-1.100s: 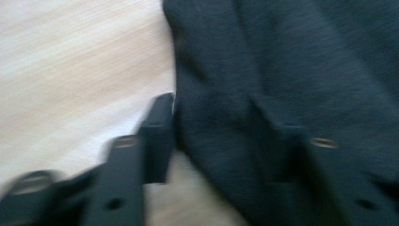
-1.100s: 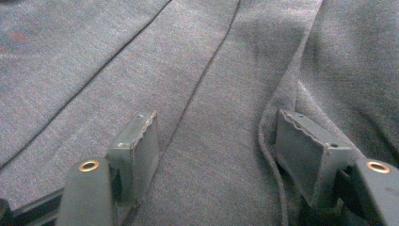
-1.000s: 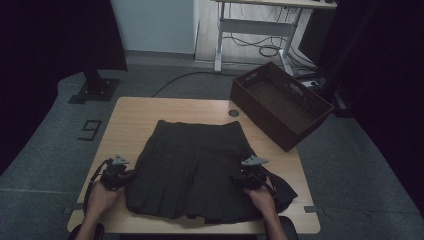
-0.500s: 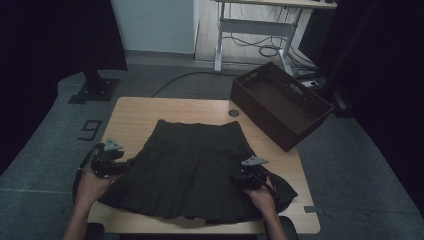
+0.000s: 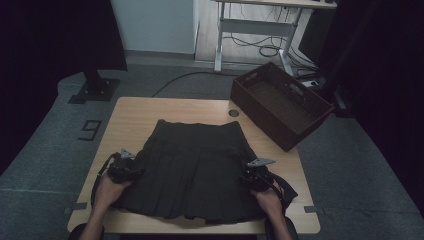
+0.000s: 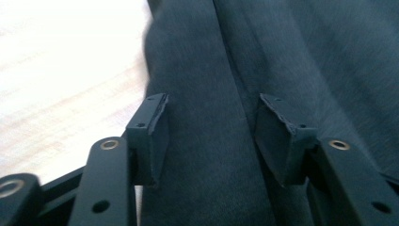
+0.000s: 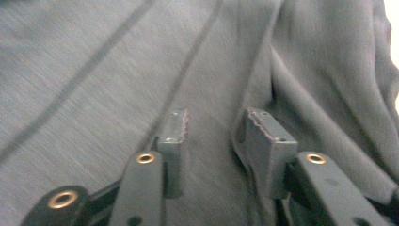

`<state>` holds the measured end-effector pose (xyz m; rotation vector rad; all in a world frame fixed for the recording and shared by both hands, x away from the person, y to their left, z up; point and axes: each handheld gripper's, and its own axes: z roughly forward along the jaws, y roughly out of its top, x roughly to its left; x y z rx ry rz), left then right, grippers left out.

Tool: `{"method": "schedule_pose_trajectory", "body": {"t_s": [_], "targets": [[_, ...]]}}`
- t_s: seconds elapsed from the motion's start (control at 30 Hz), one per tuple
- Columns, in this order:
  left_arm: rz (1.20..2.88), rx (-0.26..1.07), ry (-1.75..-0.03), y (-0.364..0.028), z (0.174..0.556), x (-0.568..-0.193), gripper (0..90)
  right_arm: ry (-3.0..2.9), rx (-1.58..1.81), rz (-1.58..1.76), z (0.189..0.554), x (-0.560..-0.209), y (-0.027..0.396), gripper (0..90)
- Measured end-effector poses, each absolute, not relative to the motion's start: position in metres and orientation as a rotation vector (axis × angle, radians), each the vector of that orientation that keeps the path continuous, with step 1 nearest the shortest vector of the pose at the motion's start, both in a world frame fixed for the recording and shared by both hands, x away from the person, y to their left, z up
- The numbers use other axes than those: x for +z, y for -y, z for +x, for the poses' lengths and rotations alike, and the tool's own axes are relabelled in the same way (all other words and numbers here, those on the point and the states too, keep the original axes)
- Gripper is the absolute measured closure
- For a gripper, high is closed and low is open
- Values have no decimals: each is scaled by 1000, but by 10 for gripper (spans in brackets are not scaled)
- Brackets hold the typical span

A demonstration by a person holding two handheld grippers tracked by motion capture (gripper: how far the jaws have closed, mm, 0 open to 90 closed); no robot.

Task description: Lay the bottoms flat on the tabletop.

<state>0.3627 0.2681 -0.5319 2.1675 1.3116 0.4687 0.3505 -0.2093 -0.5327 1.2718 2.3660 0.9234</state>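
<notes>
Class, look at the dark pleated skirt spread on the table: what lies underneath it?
Under the skirt lies the light wooden table, bare around the top and left. Anything between cloth and tabletop is covered and cannot be seen.

- We count one dark pleated skirt [image 5: 192,170].
- We count two grippers: left gripper [image 5: 131,167], right gripper [image 5: 251,176].
- We count one brown crate [image 5: 280,102], upper right.
- We count one wooden table [image 5: 140,112].

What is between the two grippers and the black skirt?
Nothing visible. The left gripper sits over the pleated skirt's left edge, jaws apart with cloth between them; they have just been closing slightly. The right gripper is on the right side, its jaws narrowing over a fold. The wooden table is beneath.
</notes>
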Motion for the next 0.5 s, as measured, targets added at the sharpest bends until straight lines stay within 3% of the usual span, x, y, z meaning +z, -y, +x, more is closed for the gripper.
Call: {"method": "schedule_pose_trajectory", "body": {"t_s": [0.13,0.33,0.5], "targets": [[2171,463,-1310,-267,355,-531,485,-2329,898,1341,355,-534,222,653],[2102,483,-1196,-252,356,-511,336,-2314,987,1243,350,-517,199,335],[2208,470,-1153,-226,369,-530,243,-2463,1092,1126,358,-514,138,185]]}}
